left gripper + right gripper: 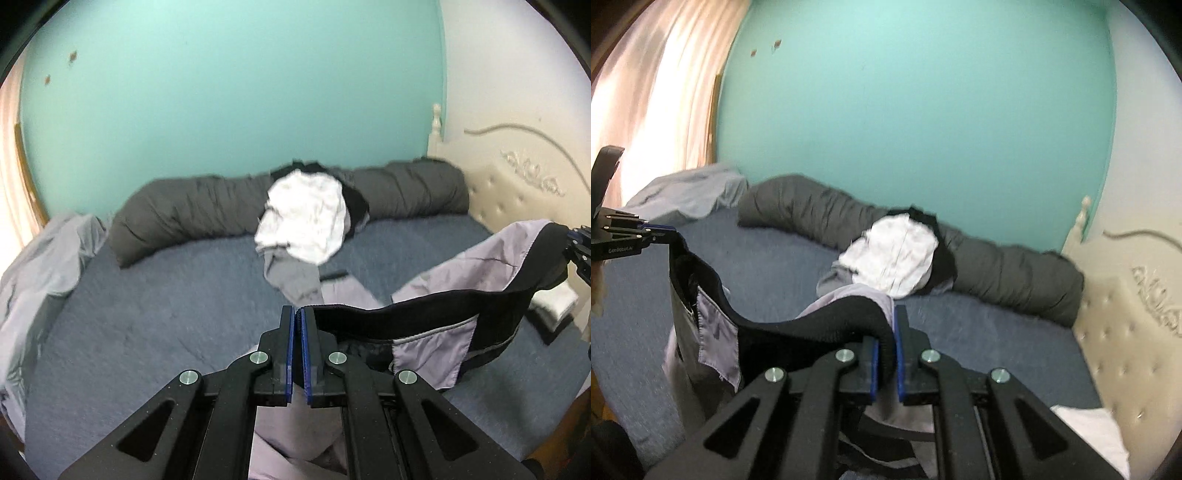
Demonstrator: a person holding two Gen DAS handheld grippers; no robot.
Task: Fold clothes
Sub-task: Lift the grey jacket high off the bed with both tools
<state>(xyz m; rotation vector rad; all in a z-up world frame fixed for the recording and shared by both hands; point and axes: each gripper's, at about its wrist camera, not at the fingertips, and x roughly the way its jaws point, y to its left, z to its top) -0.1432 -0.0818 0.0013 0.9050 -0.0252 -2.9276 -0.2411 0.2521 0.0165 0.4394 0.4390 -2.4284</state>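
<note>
We hold a pair of lilac shorts (476,266) by their black elastic waistband (399,321), lifted clear of the blue bed sheet (166,295). Our left gripper (297,314) is pressed together, pinching one end of the waistband between its blue pads. Our right gripper (886,325) is clamped on the other end, the black band squeezed between its pads. The waistband sags in a curve between the two, and the lilac fabric hangs below it.

Farther back on the bed lies a heap of clothes (306,221), a white garment on top of grey and black ones, resting against a long rolled dark grey duvet (184,210) along the teal wall (240,92). A cream tufted headboard (517,192) stands on the right, and a pale blue sheet (44,258) is bunched at the far left.
</note>
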